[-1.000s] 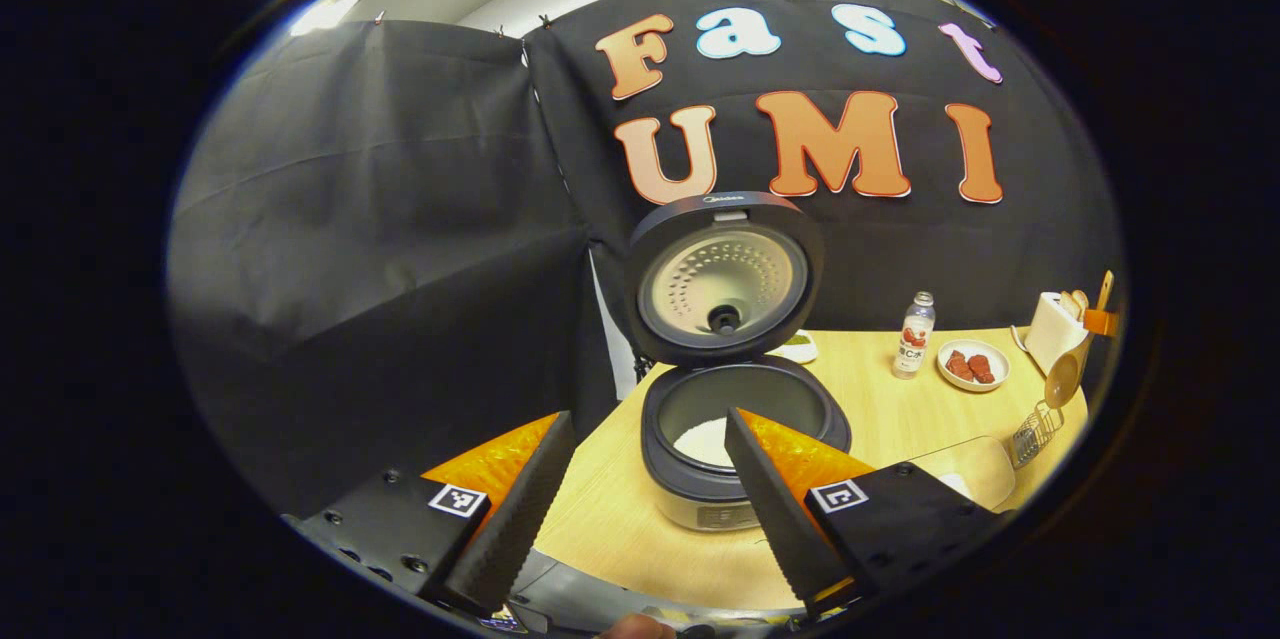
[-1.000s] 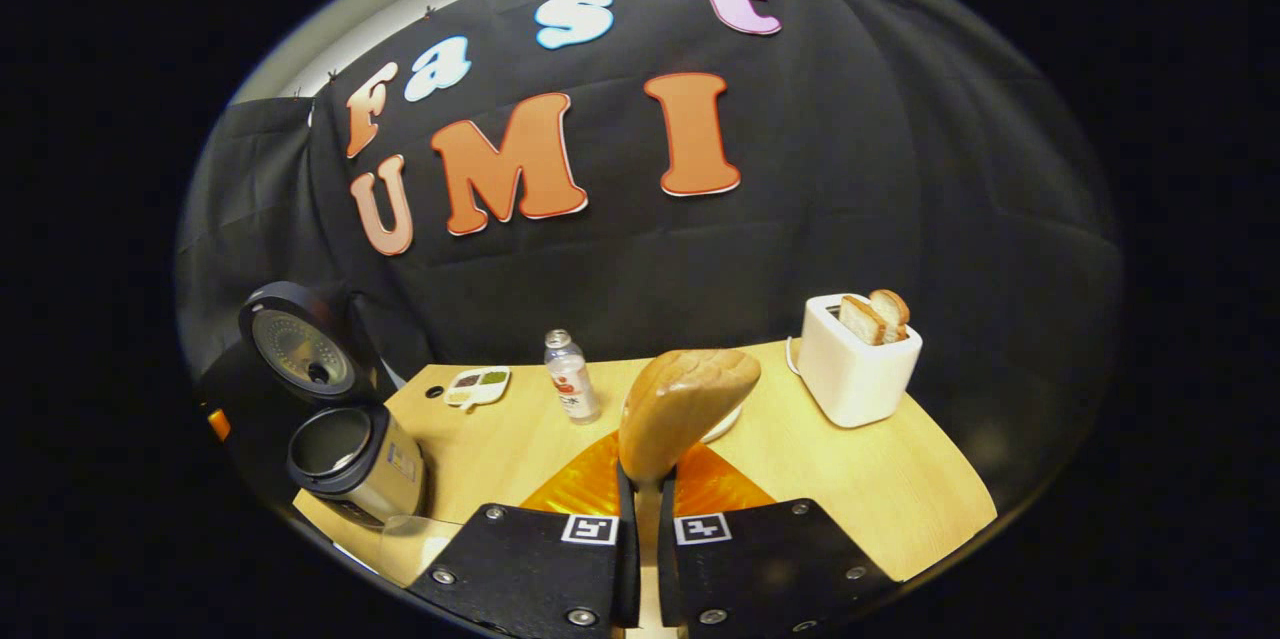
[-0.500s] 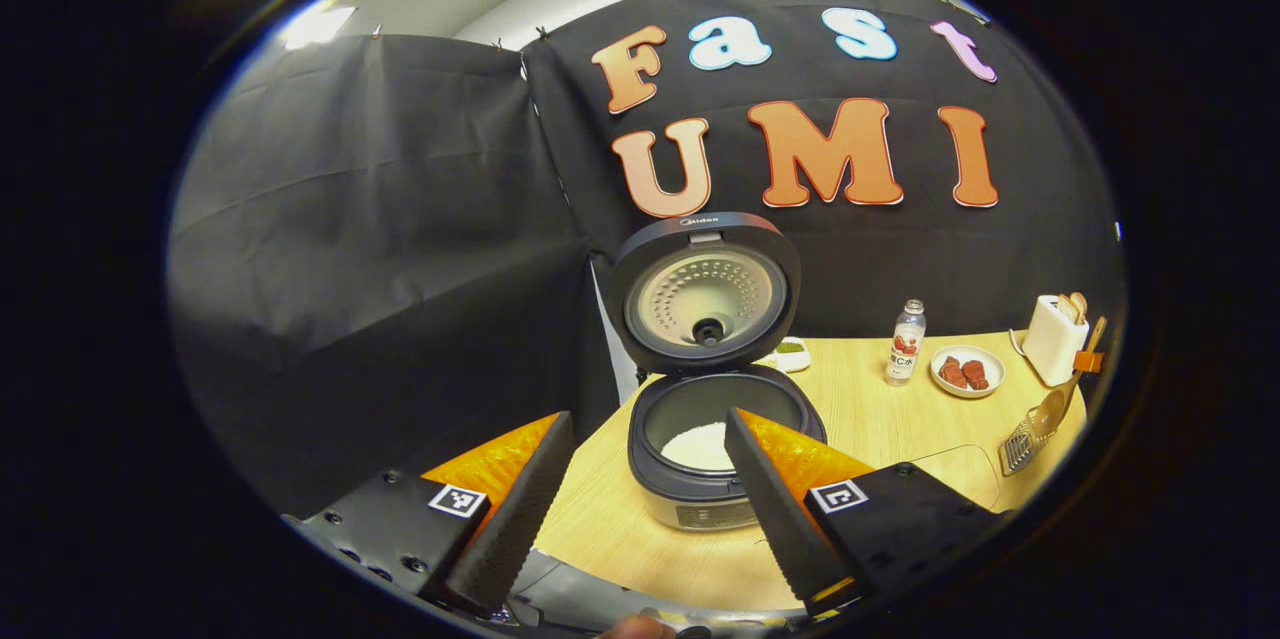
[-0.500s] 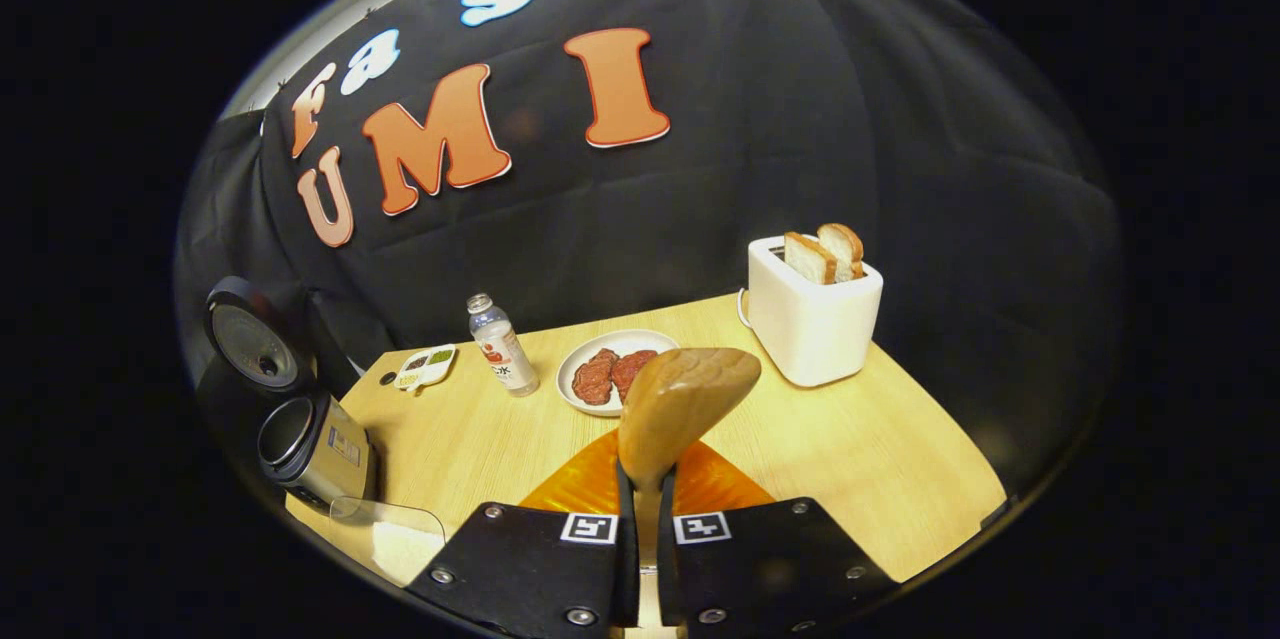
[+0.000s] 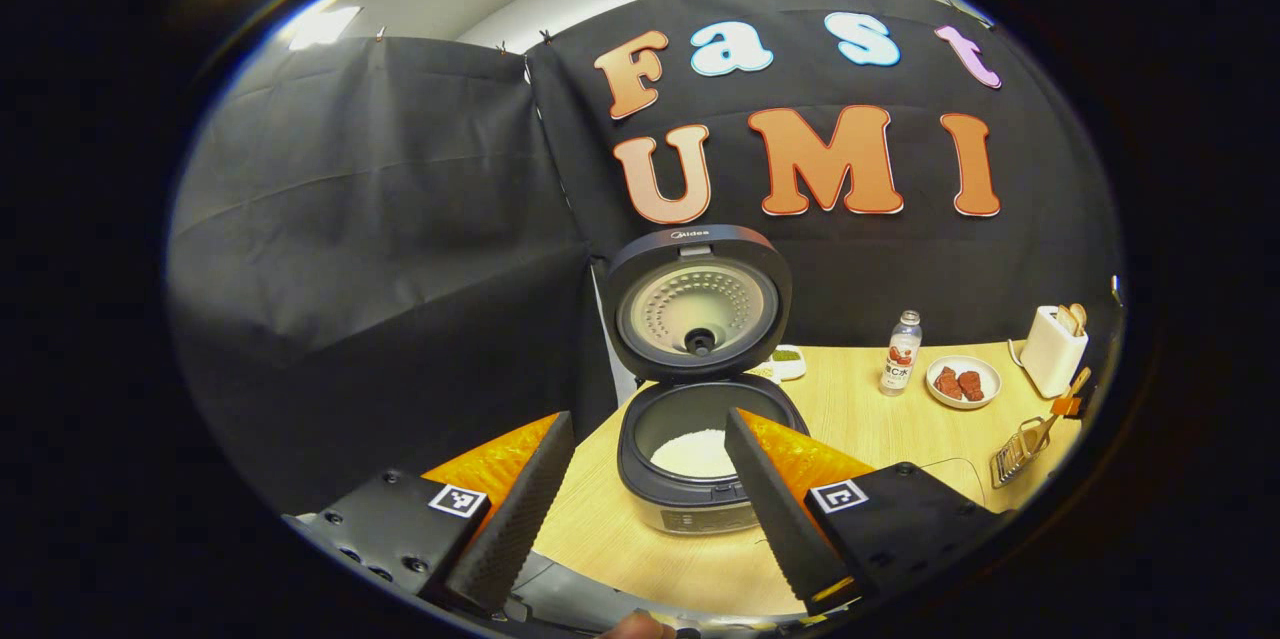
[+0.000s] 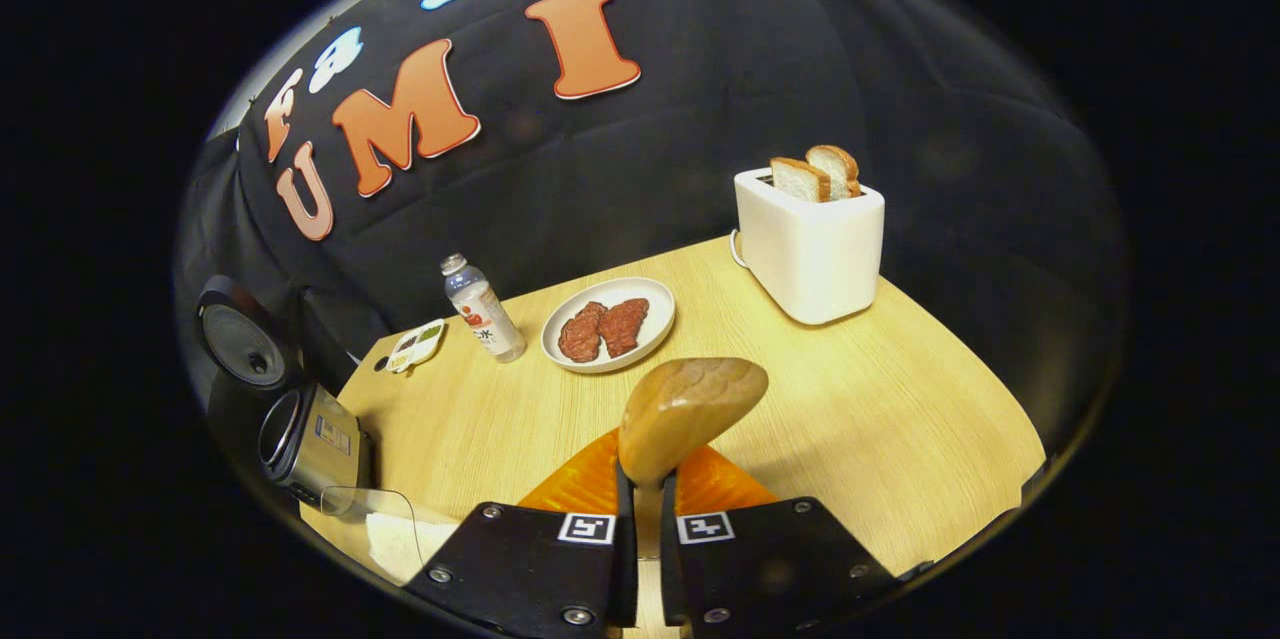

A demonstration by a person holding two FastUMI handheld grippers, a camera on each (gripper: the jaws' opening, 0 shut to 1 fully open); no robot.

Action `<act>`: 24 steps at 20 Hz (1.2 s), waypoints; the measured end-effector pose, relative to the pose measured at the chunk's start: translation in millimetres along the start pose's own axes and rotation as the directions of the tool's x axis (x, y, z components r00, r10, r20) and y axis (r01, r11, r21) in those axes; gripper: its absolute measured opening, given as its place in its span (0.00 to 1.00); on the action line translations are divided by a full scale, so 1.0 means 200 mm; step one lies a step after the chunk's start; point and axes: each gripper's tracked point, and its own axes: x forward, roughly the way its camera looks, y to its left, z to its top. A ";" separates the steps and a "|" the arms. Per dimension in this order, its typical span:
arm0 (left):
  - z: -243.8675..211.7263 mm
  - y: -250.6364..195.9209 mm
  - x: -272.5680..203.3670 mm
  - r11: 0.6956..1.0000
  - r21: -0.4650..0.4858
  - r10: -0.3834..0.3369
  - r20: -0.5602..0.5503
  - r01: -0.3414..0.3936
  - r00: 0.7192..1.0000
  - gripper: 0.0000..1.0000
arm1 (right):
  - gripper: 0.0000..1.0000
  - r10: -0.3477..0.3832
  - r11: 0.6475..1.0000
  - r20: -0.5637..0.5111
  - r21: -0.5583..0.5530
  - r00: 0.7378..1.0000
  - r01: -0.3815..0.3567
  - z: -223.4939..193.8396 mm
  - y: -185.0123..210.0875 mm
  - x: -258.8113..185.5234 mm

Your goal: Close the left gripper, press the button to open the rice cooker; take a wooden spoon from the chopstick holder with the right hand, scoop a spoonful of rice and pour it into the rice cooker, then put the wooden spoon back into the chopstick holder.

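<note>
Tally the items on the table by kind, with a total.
Appliances: 2, rice cooker and toaster.
Dishes: 2, plate and small sauce dish.
Bottles: 1, bottle.
Clear containers: 1, rice container.
Racks: 1, chopstick holder.
Total: 7.
</note>
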 end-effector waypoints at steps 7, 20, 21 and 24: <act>0.07 -0.01 0.12 0.999 -0.034 -0.027 0.019 0.027 0.999 1.00 | 0.13 -0.068 0.998 -0.098 0.002 0.993 0.069 -0.04 -0.12 -0.02; 0.76 -0.11 0.44 0.993 -0.105 -0.031 0.183 0.050 0.983 0.97 | 0.82 -0.172 0.985 0.099 -0.013 0.980 0.174 0.35 -0.17 -0.29; 0.81 -0.11 0.47 0.992 -0.118 -0.029 0.188 0.052 0.982 0.96 | 0.84 -0.165 0.985 0.119 -0.021 0.979 0.169 0.40 -0.15 -0.32; 1.02 -0.09 0.57 0.990 -0.134 -0.011 0.234 0.043 0.972 0.96 | 0.85 -0.137 0.988 0.190 -0.041 0.972 0.147 0.56 -0.06 -0.43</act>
